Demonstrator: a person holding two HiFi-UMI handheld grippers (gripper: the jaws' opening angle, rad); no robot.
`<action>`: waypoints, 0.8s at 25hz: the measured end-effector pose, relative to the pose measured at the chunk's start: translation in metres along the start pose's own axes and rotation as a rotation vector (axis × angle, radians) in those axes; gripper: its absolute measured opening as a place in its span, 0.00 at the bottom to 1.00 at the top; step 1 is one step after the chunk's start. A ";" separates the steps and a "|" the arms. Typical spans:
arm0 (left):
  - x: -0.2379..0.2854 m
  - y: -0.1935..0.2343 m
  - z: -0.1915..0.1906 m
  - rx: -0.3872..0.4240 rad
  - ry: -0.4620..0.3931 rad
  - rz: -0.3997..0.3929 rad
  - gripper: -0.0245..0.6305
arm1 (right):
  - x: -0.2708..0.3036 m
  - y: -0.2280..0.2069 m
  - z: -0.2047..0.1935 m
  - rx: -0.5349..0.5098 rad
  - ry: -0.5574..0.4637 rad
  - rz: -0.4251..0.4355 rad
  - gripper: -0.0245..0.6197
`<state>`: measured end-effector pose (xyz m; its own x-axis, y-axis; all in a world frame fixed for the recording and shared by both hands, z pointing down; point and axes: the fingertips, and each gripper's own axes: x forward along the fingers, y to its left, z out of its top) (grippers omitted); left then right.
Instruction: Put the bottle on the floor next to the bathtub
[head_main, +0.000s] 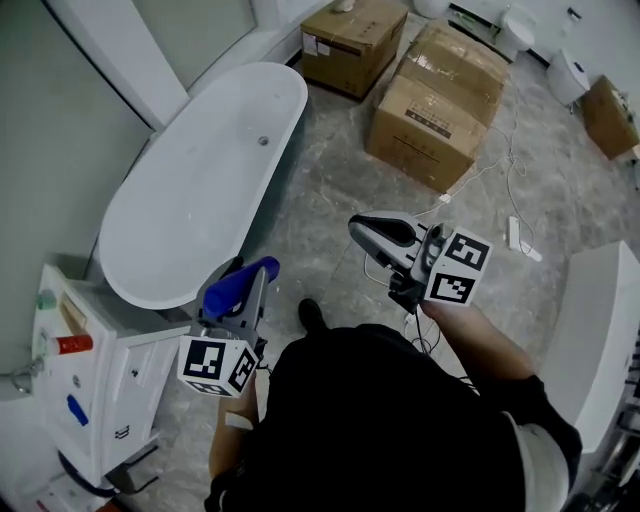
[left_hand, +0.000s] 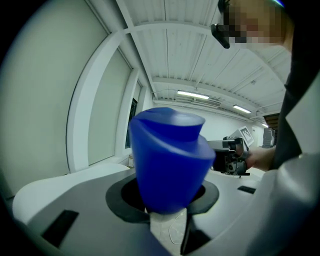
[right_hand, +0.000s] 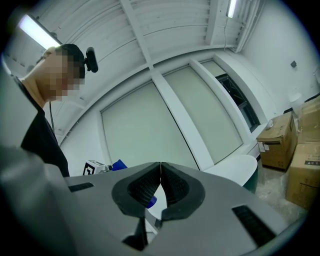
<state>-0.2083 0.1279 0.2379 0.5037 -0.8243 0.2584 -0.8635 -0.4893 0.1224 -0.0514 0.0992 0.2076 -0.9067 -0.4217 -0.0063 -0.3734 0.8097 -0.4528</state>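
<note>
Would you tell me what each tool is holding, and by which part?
Left tool: blue bottle, gripped at its narrower end. Right tool: nothing, jaws together.

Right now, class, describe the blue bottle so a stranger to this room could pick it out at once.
Find the long white bathtub along the left wall; just off its rounded near end, the left gripper holds the bottle between its fingers. It is solid blue all over, unlike the white cabinet beside it.
</note>
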 end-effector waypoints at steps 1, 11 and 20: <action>0.006 0.010 0.001 0.001 0.006 -0.018 0.28 | 0.012 -0.002 -0.002 0.002 0.011 -0.002 0.08; 0.077 0.047 -0.011 -0.049 0.079 -0.095 0.28 | 0.049 -0.068 0.003 0.056 0.054 -0.056 0.08; 0.194 0.042 -0.006 -0.132 0.117 0.010 0.28 | 0.033 -0.182 0.040 0.079 0.115 0.017 0.08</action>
<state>-0.1471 -0.0512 0.2991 0.4952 -0.7864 0.3692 -0.8682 -0.4331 0.2421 -0.0051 -0.0782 0.2538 -0.9307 -0.3556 0.0854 -0.3457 0.7794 -0.5225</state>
